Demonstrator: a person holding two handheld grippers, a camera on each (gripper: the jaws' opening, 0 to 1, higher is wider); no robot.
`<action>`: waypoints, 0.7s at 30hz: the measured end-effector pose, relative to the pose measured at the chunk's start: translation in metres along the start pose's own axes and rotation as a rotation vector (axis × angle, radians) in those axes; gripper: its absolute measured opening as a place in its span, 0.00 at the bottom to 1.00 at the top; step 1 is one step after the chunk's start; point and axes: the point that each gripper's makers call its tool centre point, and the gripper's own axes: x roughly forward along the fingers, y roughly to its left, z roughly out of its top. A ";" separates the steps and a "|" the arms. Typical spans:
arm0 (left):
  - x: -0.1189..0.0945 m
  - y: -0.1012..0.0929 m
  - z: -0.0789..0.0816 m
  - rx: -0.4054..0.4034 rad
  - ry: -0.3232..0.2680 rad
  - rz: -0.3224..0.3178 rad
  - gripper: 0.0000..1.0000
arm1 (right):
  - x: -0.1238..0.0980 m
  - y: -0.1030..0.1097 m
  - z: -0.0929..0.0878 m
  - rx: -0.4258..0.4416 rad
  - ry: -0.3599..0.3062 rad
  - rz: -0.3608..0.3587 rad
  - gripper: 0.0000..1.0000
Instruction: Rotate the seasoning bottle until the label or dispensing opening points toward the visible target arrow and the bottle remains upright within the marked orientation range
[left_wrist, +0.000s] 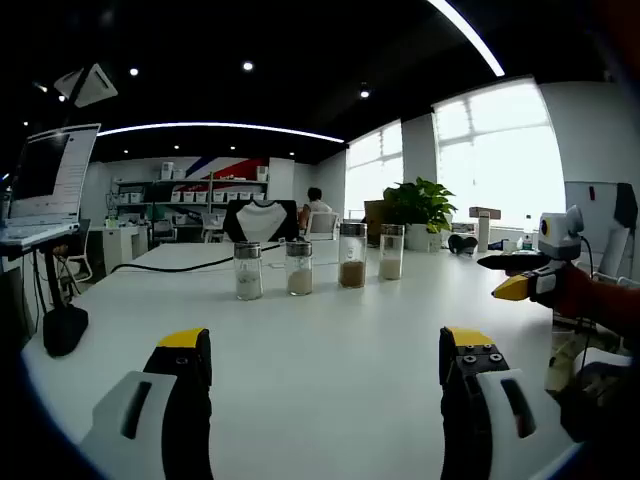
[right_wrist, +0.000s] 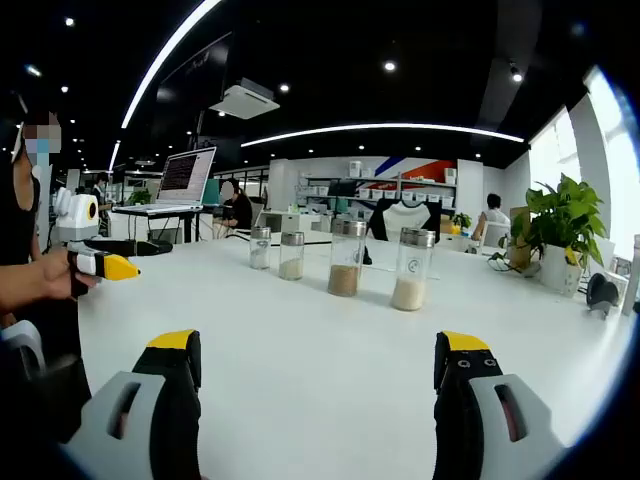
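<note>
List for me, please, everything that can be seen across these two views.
seasoning bottles: four, clear glass with metal caps, pale or brown contents, standing upright in a row mid-table.
table: one, white, under the bottles.
black cable: one, lying across the far table edge.
potted plant: one, green in a white pot, at the table's far corner by the window.
laptop: one, screen lit, on a raised stand beside the table.
left gripper: black and grey with yellow tips, jaws wide apart, empty, above the near table.
right gripper: same colours, jaws wide apart, empty.
</note>
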 end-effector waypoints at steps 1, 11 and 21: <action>0.000 0.001 0.000 0.009 0.002 0.004 1.00 | 0.000 0.000 0.000 -0.002 -0.001 0.001 0.99; -0.002 0.004 0.011 -0.006 -0.053 0.009 1.00 | -0.001 0.000 0.004 -0.003 -0.014 0.006 0.99; -0.006 -0.007 0.022 0.012 -0.113 -0.024 0.94 | -0.005 0.002 0.001 0.002 -0.009 0.006 0.99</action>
